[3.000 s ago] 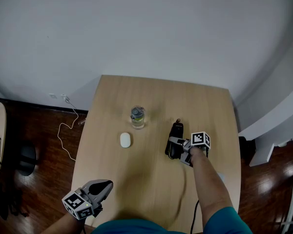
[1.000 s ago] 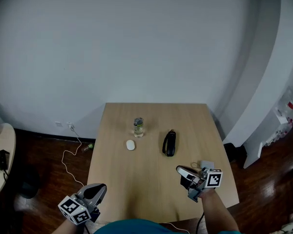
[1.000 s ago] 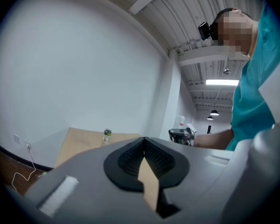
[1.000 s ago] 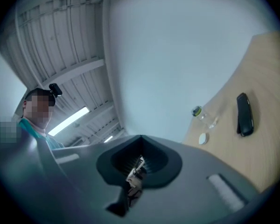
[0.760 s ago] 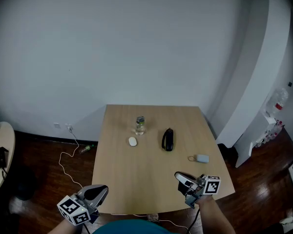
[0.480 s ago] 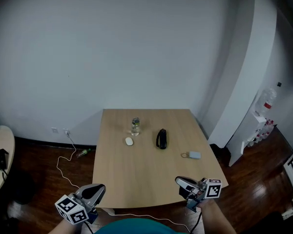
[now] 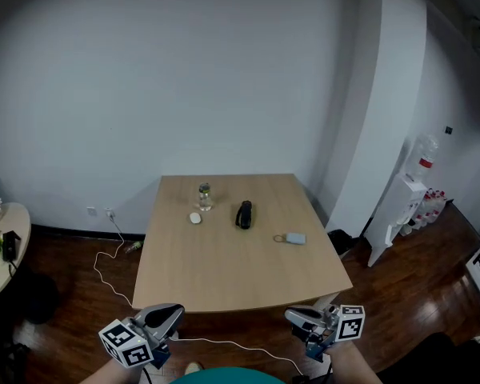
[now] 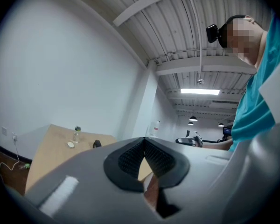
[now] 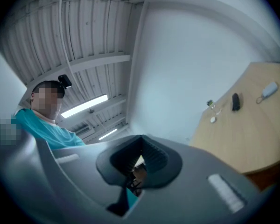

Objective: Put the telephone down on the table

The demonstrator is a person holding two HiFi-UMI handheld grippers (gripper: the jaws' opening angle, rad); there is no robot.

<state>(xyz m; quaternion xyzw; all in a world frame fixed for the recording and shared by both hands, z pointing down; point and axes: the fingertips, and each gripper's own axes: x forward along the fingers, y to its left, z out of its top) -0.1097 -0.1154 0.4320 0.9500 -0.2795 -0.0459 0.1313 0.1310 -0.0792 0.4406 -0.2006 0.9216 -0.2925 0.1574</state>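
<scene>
The black telephone [image 7: 244, 214] lies flat on the wooden table [image 7: 232, 274], right of the middle and towards the far side, with nothing touching it. It shows small in the left gripper view [image 8: 97, 144] and in the right gripper view [image 9: 235, 101]. Both grippers hang well short of the table's near edge, at the bottom of the head view. My left gripper [image 7: 176, 311] is shut and empty, its pads meeting [image 8: 143, 140]. My right gripper [image 7: 292, 317] is also shut with nothing in it [image 9: 142, 138].
A clear bottle [image 7: 204, 195] and a white mouse [image 7: 195, 218] sit left of the telephone; a small grey gadget with a cord [image 7: 294, 238] lies to its right. A white cable [image 7: 112, 246] trails on the floor. A round side table [image 7: 2, 254] stands left, a water dispenser [image 7: 400, 210] right.
The head view has drawn back from the table, which now looks smaller. Both grippers have come away past its near edge. The telephone stays lying where it was.
</scene>
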